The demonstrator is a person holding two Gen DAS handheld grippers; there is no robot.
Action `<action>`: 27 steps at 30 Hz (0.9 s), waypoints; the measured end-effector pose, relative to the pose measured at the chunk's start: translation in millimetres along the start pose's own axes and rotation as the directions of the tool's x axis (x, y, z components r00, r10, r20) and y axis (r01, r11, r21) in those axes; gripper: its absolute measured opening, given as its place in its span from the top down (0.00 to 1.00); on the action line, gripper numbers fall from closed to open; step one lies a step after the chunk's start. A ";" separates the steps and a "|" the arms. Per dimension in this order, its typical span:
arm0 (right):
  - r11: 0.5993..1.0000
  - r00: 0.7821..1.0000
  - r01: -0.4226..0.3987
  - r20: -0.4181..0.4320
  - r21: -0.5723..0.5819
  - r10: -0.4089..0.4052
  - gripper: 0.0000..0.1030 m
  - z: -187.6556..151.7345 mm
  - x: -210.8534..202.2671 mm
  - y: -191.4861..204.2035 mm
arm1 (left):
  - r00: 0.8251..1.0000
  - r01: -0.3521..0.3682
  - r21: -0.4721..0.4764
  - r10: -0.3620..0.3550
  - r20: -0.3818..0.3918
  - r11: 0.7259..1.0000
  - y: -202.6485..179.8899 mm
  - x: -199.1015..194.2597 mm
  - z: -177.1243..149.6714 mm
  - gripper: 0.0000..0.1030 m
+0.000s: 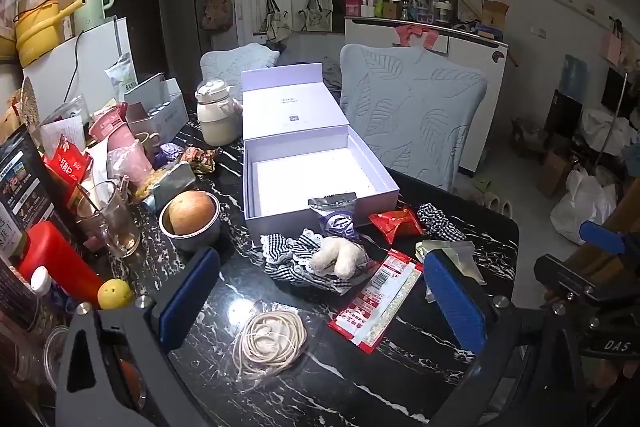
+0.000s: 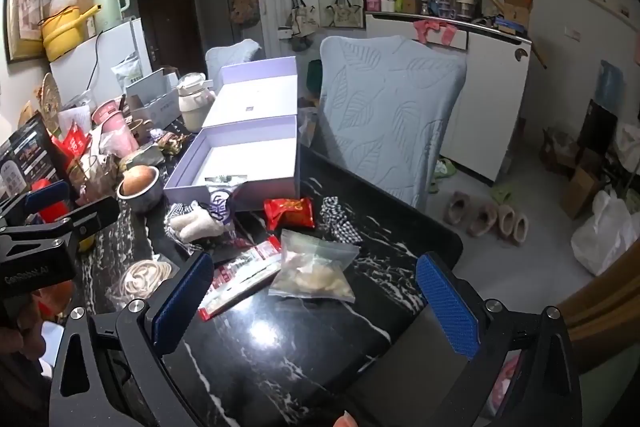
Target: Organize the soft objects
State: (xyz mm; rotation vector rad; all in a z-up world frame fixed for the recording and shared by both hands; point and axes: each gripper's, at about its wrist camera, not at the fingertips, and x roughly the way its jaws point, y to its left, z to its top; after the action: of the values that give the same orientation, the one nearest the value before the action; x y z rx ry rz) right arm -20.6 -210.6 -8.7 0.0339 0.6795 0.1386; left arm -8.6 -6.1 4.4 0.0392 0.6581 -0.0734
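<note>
While both grippers gape, bare table [image 2: 280, 339] fronts the box [image 2: 256, 187].

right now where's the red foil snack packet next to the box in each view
Left wrist view: the red foil snack packet sits right of centre on the black marble table, beside the near right corner of the open white box.
Right wrist view: the same packet lies just left of centre, in front of the box.
Shared landmark: the black-and-white checked scrunchie immediately to its right.
</note>
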 end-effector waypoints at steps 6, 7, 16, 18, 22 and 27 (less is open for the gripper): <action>1.000 1.000 0.000 0.001 0.000 0.000 0.00 0.6 -2.1 -0.4 | 1.000 0.008 0.001 -0.008 0.000 1.000 2.2 -0.4 1.3 0.00; 1.000 1.000 0.000 0.001 0.000 0.000 0.00 0.6 -2.2 -0.5 | 1.000 0.011 0.002 -0.011 0.000 1.000 1.9 -0.7 1.5 0.00; 1.000 1.000 0.001 0.007 -0.001 -0.001 0.00 1.3 -5.8 0.0 | 1.000 0.018 0.007 -0.018 0.003 1.000 -2.2 -4.9 2.0 0.00; 1.000 1.000 0.003 0.009 -0.002 -0.003 0.00 0.7 -8.8 0.2 | 1.000 0.023 0.008 -0.023 0.002 1.000 -1.5 -3.0 0.6 0.00; 1.000 1.000 0.001 0.011 -0.001 -0.001 0.00 0.7 -8.4 -0.3 | 1.000 0.029 0.011 -0.029 0.004 1.000 -3.7 -4.5 0.6 0.00; 1.000 1.000 0.001 0.011 0.001 -0.001 0.00 0.7 -8.3 -1.2 | 0.999 0.035 0.014 -0.035 0.008 0.999 -3.7 -7.3 0.2 0.00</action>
State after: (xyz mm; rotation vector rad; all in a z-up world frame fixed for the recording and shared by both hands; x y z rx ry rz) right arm -26.4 -212.9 -3.1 0.0352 0.6682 0.1374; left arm -14.5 -9.4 8.9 0.0405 0.6497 -0.1114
